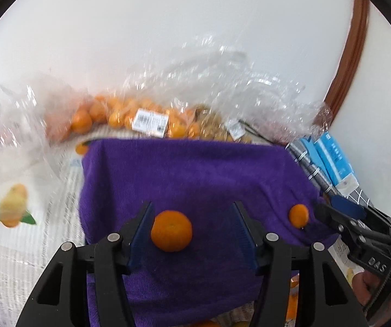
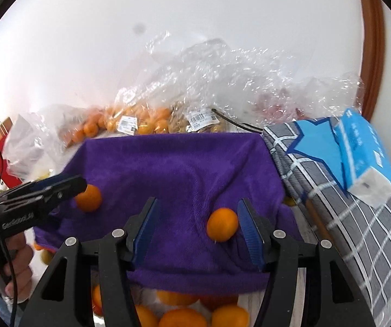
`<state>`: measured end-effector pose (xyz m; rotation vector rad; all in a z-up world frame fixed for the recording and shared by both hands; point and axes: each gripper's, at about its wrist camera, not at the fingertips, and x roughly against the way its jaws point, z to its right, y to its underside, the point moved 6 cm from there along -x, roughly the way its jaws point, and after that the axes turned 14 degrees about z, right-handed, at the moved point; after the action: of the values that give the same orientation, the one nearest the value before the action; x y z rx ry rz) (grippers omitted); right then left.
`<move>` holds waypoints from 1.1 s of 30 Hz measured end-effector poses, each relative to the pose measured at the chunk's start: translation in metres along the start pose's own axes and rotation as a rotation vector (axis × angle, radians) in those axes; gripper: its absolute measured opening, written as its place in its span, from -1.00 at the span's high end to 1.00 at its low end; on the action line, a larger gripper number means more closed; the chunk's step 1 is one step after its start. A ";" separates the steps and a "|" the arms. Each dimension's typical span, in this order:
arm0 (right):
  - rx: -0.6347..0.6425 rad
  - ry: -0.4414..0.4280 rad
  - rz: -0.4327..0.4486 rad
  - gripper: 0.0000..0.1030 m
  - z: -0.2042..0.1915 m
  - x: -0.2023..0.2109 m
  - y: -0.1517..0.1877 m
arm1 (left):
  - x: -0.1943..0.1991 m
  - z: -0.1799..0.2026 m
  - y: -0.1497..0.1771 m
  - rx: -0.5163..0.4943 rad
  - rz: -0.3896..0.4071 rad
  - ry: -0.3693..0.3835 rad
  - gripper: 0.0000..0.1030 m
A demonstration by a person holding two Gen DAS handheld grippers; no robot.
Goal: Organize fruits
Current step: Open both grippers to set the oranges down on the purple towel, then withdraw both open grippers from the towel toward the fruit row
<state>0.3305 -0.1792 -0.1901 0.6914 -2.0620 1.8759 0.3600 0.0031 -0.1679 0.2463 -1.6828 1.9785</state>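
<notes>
1. Left wrist view, progress. Tangerines: two loose on the purple towel (image 1: 190, 179), namely a larger tangerine (image 1: 171, 230) near the front and a smaller tangerine (image 1: 299, 215) at the towel's right edge. More fruit unsorted in the clear plastic bags (image 1: 146, 117) behind the towel. Judged early: only two pieces laid out, most still bagged.

2. Left wrist view, fingers. Left gripper (image 1: 192, 229) spread wide, holding nothing; larger tangerine lying between the jaws, close beside the left finger, contact not certain, well apart from the right one. Right gripper (image 1: 329, 212) seen from the side, tip just beside the smaller tangerine; opening not readable from this angle.

3. Right wrist view, progress. Same two tangerines on the towel; further oranges (image 2: 182, 318) heaped below the towel's front edge, container not visible. Bagged fruit along the back. Blue tissue pack (image 2: 364, 152) on a grey checked cloth (image 2: 359, 218) at right, not part of the sorting.

4. Right wrist view, fingers. Right gripper spread wide, empty; smaller tangerine between the jaws, touching or nearly touching the right finger, clear of the left. Left gripper's tip against the larger tangerine.
</notes>
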 end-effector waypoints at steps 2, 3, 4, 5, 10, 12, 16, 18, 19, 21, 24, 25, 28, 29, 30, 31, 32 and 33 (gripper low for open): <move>0.006 0.044 -0.002 -0.15 0.003 0.013 -0.002 | 0.010 0.004 -0.007 -0.012 0.023 0.011 -0.07; 0.010 0.068 0.005 -0.15 0.004 0.019 -0.004 | 0.019 0.007 -0.013 -0.013 0.048 0.024 -0.07; 0.010 0.088 0.012 -0.15 0.006 0.025 -0.005 | 0.024 0.010 -0.017 -0.017 0.068 0.030 -0.06; 0.004 0.099 0.010 -0.15 0.007 0.034 -0.006 | 0.032 0.012 -0.024 -0.022 0.095 0.031 -0.02; 0.007 0.098 -0.052 -0.15 0.008 0.059 0.007 | 0.066 0.017 -0.028 -0.009 0.083 0.099 0.02; 0.014 0.106 -0.040 -0.15 0.008 0.073 0.012 | 0.079 0.014 -0.022 -0.021 0.073 0.088 0.02; -0.014 0.096 -0.044 -0.15 0.005 0.089 0.025 | 0.103 -0.004 -0.007 -0.009 0.052 0.058 0.02; -0.021 0.073 -0.070 -0.10 0.000 0.091 0.035 | 0.111 -0.016 0.002 0.012 0.036 0.044 0.02; -0.020 0.064 -0.081 -0.06 -0.001 0.092 0.039 | 0.115 -0.023 0.009 0.023 0.027 0.034 0.02; -0.012 0.056 -0.085 -0.02 -0.006 0.095 0.048 | 0.121 -0.034 0.023 0.038 0.017 0.010 0.02; 0.008 0.066 -0.066 0.06 -0.008 0.098 0.060 | 0.125 -0.047 0.047 0.044 -0.013 -0.024 0.02; 0.005 0.058 -0.068 0.12 -0.008 0.098 0.065 | 0.126 -0.051 0.057 0.047 -0.029 -0.034 0.02; -0.002 0.044 -0.081 0.26 -0.008 0.095 0.078 | 0.126 -0.059 0.074 0.066 -0.055 -0.044 0.02; -0.001 0.054 -0.088 0.27 -0.005 0.091 0.082 | 0.126 -0.061 0.079 0.073 -0.062 -0.043 0.02; -0.002 0.060 -0.091 0.30 -0.003 0.089 0.085 | 0.125 -0.062 0.083 0.079 -0.064 -0.041 0.02; -0.006 0.063 -0.090 0.34 0.000 0.088 0.087 | 0.123 -0.062 0.087 0.083 -0.064 -0.038 0.02; -0.009 0.066 -0.088 0.37 0.003 0.087 0.088 | 0.123 -0.062 0.090 0.083 -0.061 -0.035 0.02; -0.015 0.070 -0.083 0.40 0.008 0.086 0.089 | 0.121 -0.063 0.092 0.083 -0.058 -0.036 0.02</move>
<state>0.2126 -0.1975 -0.2242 0.6862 -1.9717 1.8114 0.2237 0.0881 -0.2048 0.3582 -1.5995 2.0146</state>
